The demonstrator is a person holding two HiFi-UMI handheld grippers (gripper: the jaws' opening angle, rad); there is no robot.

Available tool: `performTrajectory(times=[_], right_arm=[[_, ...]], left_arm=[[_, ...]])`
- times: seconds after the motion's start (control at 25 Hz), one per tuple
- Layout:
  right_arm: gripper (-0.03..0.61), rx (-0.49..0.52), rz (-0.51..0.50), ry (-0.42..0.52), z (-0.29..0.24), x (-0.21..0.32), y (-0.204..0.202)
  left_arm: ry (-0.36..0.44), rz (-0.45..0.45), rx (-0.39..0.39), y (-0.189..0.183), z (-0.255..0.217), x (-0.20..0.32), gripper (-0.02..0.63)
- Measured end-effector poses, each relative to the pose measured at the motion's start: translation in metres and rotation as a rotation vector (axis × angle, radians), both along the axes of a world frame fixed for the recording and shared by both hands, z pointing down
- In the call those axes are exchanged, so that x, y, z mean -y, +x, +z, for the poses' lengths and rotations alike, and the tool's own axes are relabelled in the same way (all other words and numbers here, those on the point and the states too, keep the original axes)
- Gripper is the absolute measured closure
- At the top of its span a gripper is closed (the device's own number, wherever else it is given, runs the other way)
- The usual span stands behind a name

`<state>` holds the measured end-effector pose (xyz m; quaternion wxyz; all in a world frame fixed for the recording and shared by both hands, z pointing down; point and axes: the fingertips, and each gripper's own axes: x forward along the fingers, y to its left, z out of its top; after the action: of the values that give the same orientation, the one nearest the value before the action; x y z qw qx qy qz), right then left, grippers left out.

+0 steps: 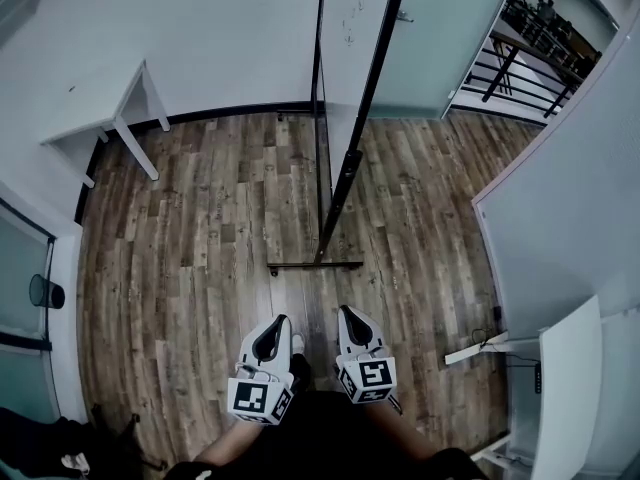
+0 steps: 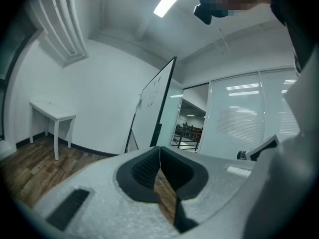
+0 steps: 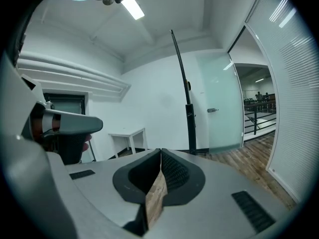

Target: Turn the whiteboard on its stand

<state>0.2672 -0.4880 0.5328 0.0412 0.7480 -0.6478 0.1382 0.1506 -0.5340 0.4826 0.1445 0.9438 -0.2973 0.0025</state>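
Note:
The whiteboard (image 1: 348, 38) stands on its black wheeled stand (image 1: 315, 264) in the middle of the wood floor. From the head view I see it nearly edge-on, straight ahead of both grippers. My left gripper (image 1: 283, 321) and right gripper (image 1: 346, 313) hang side by side close to my body, well short of the stand's foot. Both have their jaws shut with nothing between them. In the left gripper view the whiteboard (image 2: 153, 106) shows its white face beyond the left gripper (image 2: 159, 150). In the right gripper view the whiteboard (image 3: 186, 101) appears as a thin black edge past the right gripper (image 3: 160, 153).
A white table (image 1: 108, 114) stands against the back wall at the left. A frosted glass door (image 1: 440, 38) is behind the board, with a railing (image 1: 530, 53) beyond it. A white desk (image 1: 567, 388) and a partition wall (image 1: 570, 218) are at the right.

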Motion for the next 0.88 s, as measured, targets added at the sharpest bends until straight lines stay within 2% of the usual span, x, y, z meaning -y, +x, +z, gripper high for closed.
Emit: performTrajectory(times=[0.36, 0.4, 0.52, 0.68, 0.88], right_arm=[[0.56, -0.02, 0.08, -0.013, 0.017, 0.105, 0.05], [0.549, -0.02, 0.093, -0.017, 0.02, 0.117, 0.057], [0.445, -0.015, 0.12, -0.042, 0.033, 0.152, 0.08], [0.389, -0.011, 0.176, -0.097, 0.061, 0.191, 0.116], [0.359, 0.018, 0.205, -0.183, 0.095, 0.223, 0.152]], left_arm=[[0.003, 0.065, -0.011, 0.035, 0.003, 0.094, 0.595], [0.004, 0.071, -0.011, 0.038, 0.003, 0.104, 0.595], [0.004, 0.084, -0.017, 0.046, 0.001, 0.125, 0.595], [-0.01, 0.095, -0.018, 0.056, 0.002, 0.143, 0.595], [-0.018, 0.102, -0.015, 0.068, 0.002, 0.161, 0.595]])
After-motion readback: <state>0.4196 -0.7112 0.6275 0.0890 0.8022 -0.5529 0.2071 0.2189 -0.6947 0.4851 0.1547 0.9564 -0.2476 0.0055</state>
